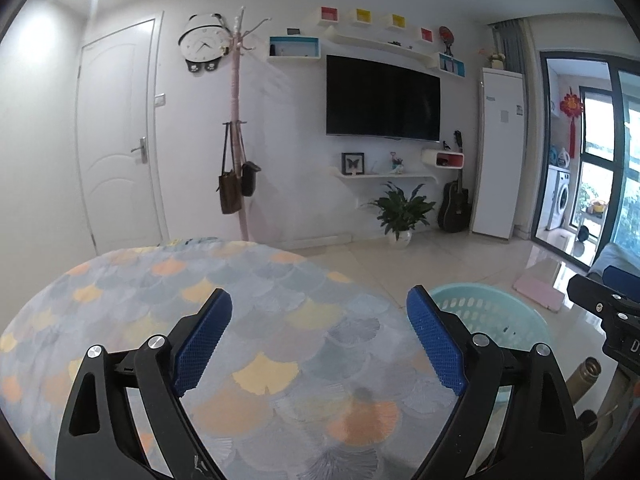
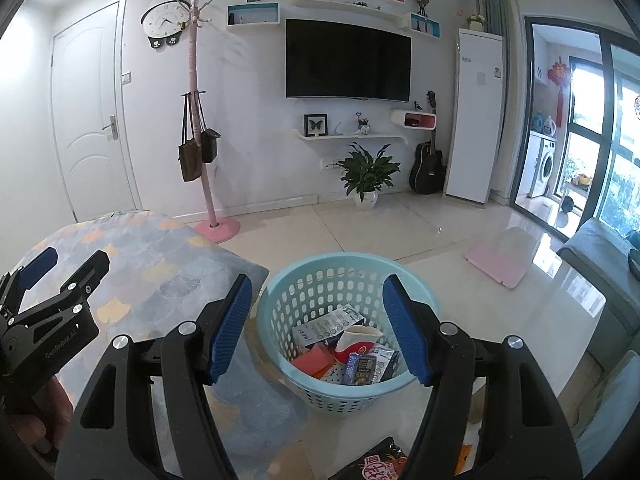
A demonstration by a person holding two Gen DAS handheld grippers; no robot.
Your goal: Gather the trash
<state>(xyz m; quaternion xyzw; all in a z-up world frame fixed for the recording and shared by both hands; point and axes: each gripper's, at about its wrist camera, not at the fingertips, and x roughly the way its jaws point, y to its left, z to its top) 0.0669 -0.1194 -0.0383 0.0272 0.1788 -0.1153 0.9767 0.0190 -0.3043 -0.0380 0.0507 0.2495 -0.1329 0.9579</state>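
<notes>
A light blue perforated basket [image 2: 280, 304] stands on the floor beside the table and holds several wrappers, a red-and-white cup [image 2: 356, 344] and a red packet [image 2: 314, 360]. My right gripper [image 2: 318, 328] is open and empty, above the basket's near side. A dark red-printed snack bag [image 2: 376, 466] lies below it at the frame's bottom edge. My left gripper [image 1: 320, 336] is open and empty over the patterned tablecloth [image 1: 168, 292]; it also shows in the right wrist view [image 2: 64, 264]. The basket's rim [image 1: 492, 300] shows right of it.
The table with the fan-pattern cloth [image 2: 160, 252] fills the left. A pink coat stand [image 2: 208, 184], a potted plant [image 2: 368, 176], a guitar [image 2: 428, 164] and a white cabinet [image 2: 476, 120] line the far wall. A pink mat [image 2: 496, 264] lies on the tiles. A grey sofa [image 2: 600, 264] is at right.
</notes>
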